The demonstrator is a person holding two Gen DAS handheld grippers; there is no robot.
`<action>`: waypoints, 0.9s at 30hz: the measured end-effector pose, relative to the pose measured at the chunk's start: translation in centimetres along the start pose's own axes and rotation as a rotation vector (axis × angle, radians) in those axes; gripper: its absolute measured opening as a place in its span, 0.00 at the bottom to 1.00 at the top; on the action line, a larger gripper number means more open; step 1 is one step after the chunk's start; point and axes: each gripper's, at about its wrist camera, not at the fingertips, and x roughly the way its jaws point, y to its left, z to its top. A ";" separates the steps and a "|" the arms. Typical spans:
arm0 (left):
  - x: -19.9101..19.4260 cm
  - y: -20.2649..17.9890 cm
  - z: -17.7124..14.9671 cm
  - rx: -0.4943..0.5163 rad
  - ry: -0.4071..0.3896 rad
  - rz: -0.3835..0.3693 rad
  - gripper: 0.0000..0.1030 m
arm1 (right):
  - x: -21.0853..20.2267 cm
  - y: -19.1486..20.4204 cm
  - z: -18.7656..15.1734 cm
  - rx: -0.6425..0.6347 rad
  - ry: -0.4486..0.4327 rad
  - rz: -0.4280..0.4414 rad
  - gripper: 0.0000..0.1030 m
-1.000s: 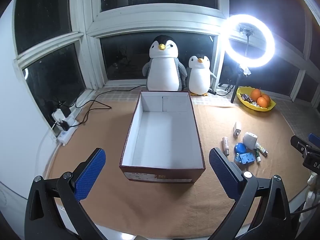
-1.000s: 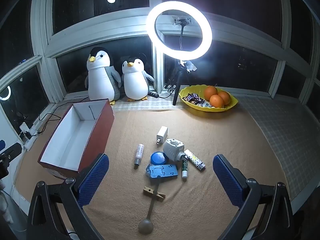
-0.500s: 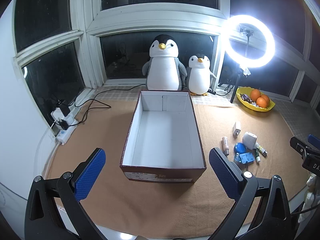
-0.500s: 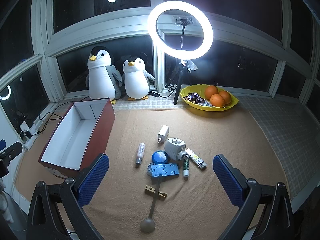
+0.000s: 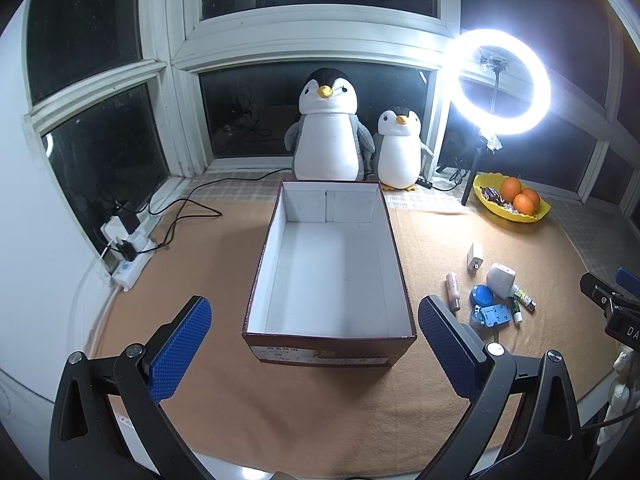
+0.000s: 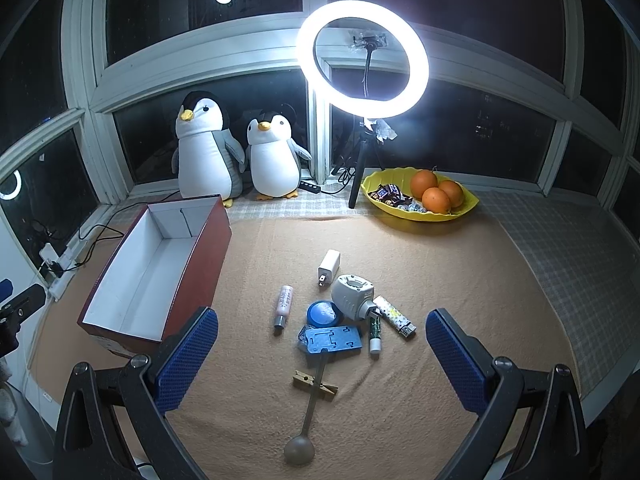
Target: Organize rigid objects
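An empty red-brown box (image 5: 394,240) with a white inside sits on the tan mat, right ahead of my open left gripper (image 5: 314,342). The same box (image 6: 200,256) lies left of my open right gripper (image 6: 322,352). Small objects cluster ahead of the right gripper: a white charger (image 6: 330,266), a pink tube (image 6: 283,305), a blue round tin (image 6: 324,314), a blue flat holder (image 6: 332,340), a white-grey device (image 6: 353,295), a patterned lighter (image 6: 394,316), a green stick (image 6: 375,332), a wooden clothespin (image 6: 315,386) and a long spoon (image 6: 306,420). Neither gripper holds anything.
Two plush penguins (image 5: 332,128) stand at the window behind the box. A lit ring light (image 6: 362,64) on a tripod and a yellow bowl (image 6: 472,204) with oranges sit at the back right. A power strip (image 5: 130,258) with cables lies at the left.
Both views have shifted slightly forward, so the box and the small objects sit a little lower and nearer. Both grippers stay open and empty.
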 end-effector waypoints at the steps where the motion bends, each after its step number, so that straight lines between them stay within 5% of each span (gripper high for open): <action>1: 0.0 0.0 0.0 0.000 -0.001 0.000 1.00 | 0.0 0.0 0.0 0.000 0.001 0.000 0.99; 27: 0.3 0.2 -0.1 0.001 0.003 -0.002 1.00 | 0.6 0.8 -0.3 -0.001 0.012 -0.002 0.99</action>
